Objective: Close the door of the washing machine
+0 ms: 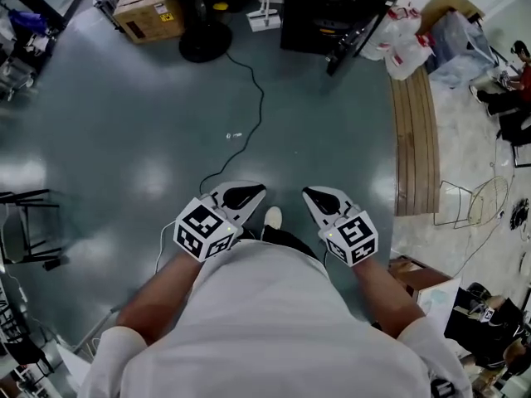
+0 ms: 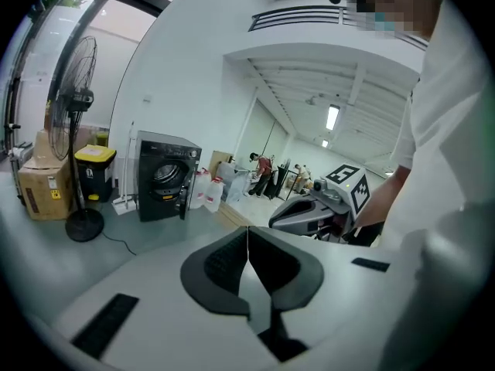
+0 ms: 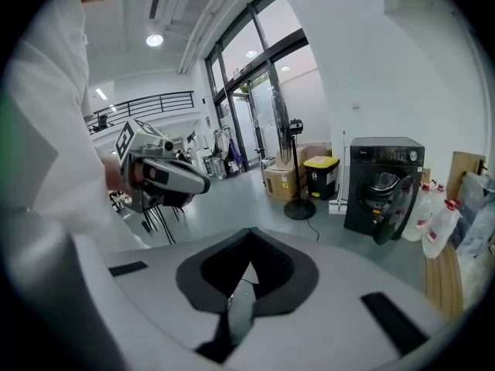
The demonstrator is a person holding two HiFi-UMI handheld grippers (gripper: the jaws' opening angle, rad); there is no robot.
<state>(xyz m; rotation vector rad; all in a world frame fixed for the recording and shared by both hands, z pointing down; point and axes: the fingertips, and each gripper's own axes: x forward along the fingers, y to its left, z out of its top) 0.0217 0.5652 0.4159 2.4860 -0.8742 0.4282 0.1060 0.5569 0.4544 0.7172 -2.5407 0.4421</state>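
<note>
A black front-loading washing machine [image 1: 332, 7] stands across the grey floor at the top of the head view, with its round door [image 1: 353, 44] swung open toward me. My left gripper [image 1: 255, 191] and right gripper [image 1: 309, 193] are held side by side in front of my body, far from the machine, both shut and empty. The left gripper view shows the machine [image 2: 165, 178] and its open door [image 2: 184, 199] beyond the closed jaw tips [image 2: 247, 230]. In the right gripper view the machine [image 3: 384, 178] stands to the right, its door [image 3: 396, 205] ajar.
A standing fan [image 1: 205, 36] and a cardboard box [image 1: 148, 11] are left of the machine, with a black cable [image 1: 249, 114] trailing over the floor. Plastic jugs and bags [image 1: 402, 40] lie at its right. A wooden strip [image 1: 415, 139] borders the floor at right. A yellow-lidded bin [image 2: 94, 172] stands near the fan.
</note>
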